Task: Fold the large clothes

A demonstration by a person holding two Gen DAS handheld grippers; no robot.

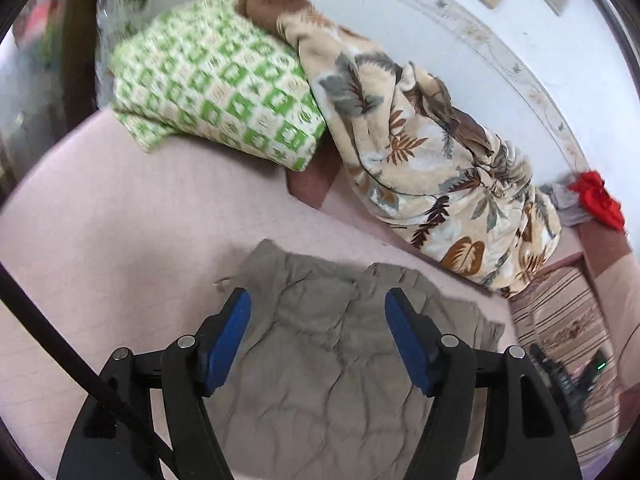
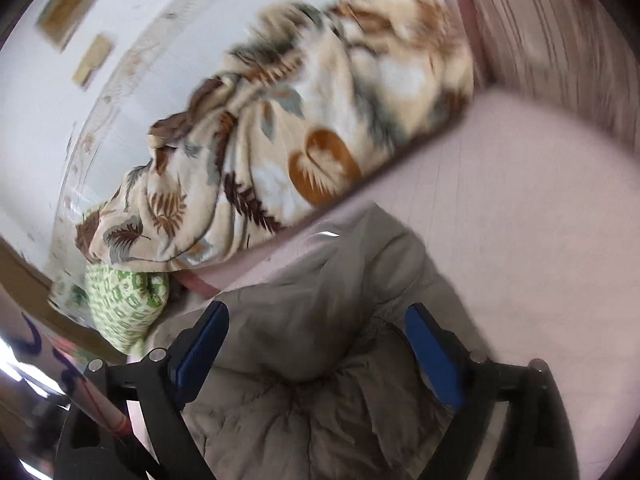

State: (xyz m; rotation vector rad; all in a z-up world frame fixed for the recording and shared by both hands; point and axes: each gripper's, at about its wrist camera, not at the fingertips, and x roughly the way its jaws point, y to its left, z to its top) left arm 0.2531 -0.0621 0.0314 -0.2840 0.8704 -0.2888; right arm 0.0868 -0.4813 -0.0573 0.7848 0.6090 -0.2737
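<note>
Hovering both grippers, left (image 1: 318,312) and right (image 2: 318,326), jaws wide and empty, I am aiming for the grey jacket's (image 1: 320,360) edges to pinch evenly.

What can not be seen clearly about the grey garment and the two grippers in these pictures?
- Grey garment: its near part is cut off by the bottom edge in both wrist views, so its type stays unclear.
- Left gripper: open, but contact with the cloth cannot be judged.
- Right gripper: open; motion blur hides the fabric detail.
- Leaf-print blanket: smeared in the right wrist view.
</note>
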